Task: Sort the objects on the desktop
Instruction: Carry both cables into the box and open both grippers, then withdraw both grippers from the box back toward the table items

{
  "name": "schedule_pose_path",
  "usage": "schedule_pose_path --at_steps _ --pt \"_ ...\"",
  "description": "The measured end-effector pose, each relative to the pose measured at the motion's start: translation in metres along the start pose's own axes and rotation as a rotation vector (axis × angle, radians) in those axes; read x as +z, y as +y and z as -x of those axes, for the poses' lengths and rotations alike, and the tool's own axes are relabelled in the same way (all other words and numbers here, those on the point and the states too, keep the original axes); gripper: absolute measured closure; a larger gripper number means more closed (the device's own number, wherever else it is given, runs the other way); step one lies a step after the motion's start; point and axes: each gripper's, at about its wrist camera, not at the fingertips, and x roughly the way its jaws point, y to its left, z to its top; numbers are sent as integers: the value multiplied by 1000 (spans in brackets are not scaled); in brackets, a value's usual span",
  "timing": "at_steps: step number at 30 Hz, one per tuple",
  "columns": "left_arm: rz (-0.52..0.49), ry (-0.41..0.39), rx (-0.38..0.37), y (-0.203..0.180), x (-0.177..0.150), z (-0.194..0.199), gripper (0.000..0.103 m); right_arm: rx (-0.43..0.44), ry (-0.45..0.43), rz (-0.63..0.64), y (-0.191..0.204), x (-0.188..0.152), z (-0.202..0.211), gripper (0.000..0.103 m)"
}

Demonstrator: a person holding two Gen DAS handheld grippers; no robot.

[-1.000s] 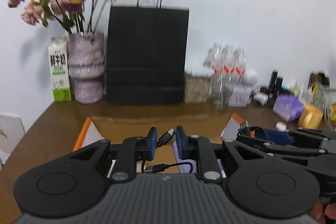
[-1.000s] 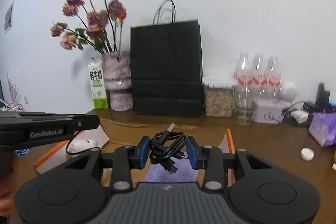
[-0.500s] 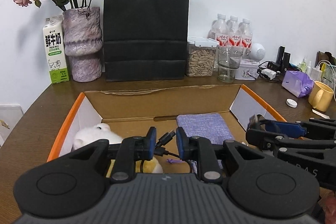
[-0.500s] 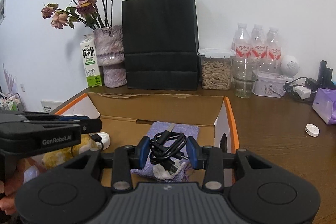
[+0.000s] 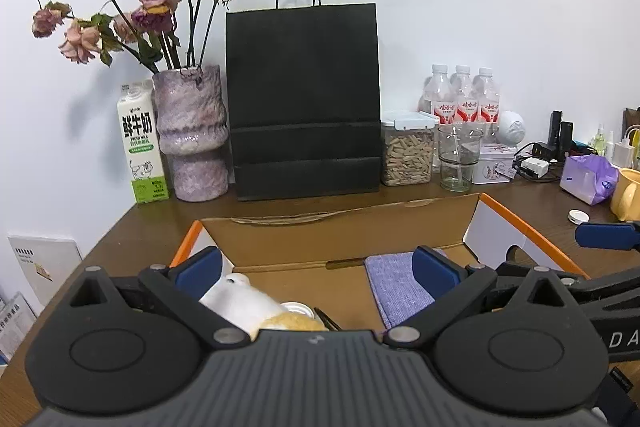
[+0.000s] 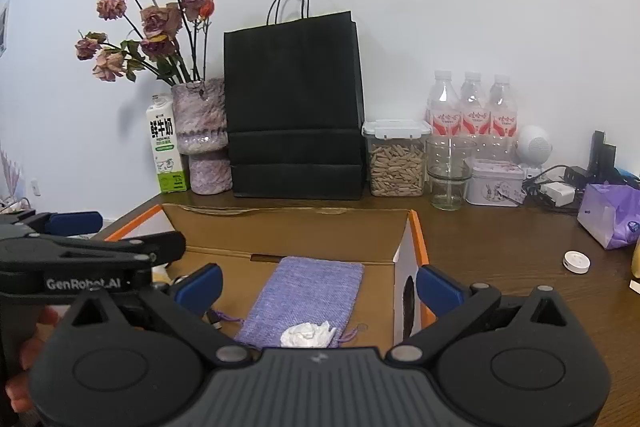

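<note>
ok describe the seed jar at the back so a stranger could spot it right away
Find the tall black paper bag against the wall. Just right of it stands the seed jar, a clear square tub with a white clip lid. Unlike the empty glass and water bottles beside it, it is packed with pale seeds.

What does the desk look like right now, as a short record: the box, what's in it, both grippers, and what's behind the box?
box: open cardboard box with orange edges, on the brown desk
in box: purple pouch, crumpled white tissue, white plush toy, cable end
left gripper: jaws just opened wide, nothing between them
right gripper: jaws just opened wide, nothing held
behind box: black paper bag, vase of dried roses, milk carton, jar
</note>
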Motion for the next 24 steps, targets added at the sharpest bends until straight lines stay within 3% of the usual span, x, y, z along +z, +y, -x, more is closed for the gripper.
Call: schedule_pose_path --at_steps 24 --pt "15 -56 4 6 15 22 0 8 -41 30 10 13 22 0"
